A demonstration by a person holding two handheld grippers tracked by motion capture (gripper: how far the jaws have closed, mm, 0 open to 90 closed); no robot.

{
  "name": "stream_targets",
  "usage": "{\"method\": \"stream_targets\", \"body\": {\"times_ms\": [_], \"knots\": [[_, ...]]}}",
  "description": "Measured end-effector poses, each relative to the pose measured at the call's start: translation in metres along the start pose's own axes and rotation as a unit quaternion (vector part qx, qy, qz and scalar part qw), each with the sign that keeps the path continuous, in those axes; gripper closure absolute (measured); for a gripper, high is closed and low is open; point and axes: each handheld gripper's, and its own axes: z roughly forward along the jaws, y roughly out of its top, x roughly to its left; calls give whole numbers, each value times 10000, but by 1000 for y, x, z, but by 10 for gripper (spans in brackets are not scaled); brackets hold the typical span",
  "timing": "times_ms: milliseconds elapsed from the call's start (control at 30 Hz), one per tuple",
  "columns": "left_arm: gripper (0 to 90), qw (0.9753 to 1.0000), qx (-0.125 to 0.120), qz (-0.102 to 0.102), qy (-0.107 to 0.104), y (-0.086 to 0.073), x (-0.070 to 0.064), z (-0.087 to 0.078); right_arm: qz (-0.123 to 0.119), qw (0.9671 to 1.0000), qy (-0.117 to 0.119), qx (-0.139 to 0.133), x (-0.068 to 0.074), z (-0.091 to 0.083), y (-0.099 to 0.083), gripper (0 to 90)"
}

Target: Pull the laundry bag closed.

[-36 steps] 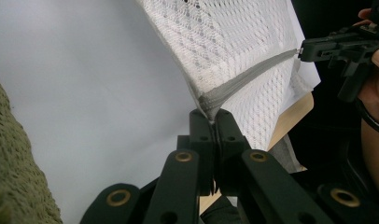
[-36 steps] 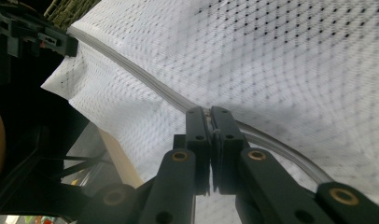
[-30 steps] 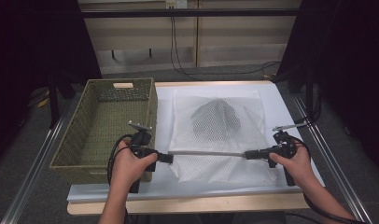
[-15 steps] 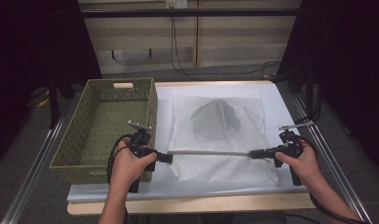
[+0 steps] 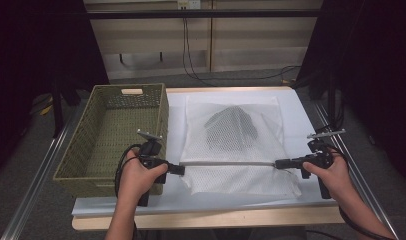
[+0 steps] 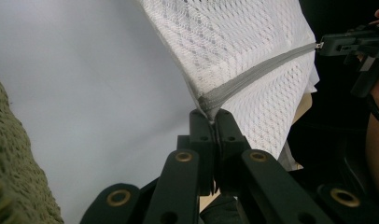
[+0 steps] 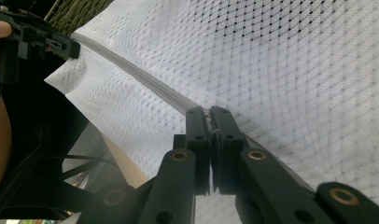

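While the white mesh bag [image 5: 236, 150] lay flat on the pale sheet [image 5: 301, 115] covering the table, just to the right of the green woven basket [image 5: 116, 135], its grey zipper [image 5: 226, 163] ran taut across its near part from one gripper to the other. A dark bundle [image 5: 231, 127] showed through the netting in the bag's far half. The left gripper [image 5: 177, 170] had its jaws pressed together on the zipper's left end at the bag's corner, as the left gripper view showed [image 6: 214, 116]. The right gripper [image 5: 280, 163] pinched the zipper's other end, its jaws closed on it in the right gripper view [image 7: 209, 114]. Each gripper sat in a hand coming up from the near edge, the left hand [image 5: 136, 177] just beside the basket's near corner.
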Motion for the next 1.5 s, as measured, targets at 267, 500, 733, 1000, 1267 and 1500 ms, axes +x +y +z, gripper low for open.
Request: {"method": "stream_targets", "body": {"times_ms": [267,500,733,1000,1267,1500], "knots": [[881,10000,15,37,-3,0,-1,0,37,10000,13,-56,-3,-8,-2,875],[882,10000,-10,38,37,1,0,-1,77,9999,-65,-63,-7,-13,-3,874],[882,10000,-5,68,50,2,-2,-1,127,9999,-66,-90,-10,-17,-6,875],[882,10000,0,61,7,2,-2,-2,142,9998,-135,-88,-14,-21,-9,875],[882,9999,16,138,47,3,-3,-2,196,9996,-161,-96,-18,-25,-12,875],[882,9999,40,126,31,3,-2,-2,254,9993,-237,-109,-22,-30,-16,874]]}}
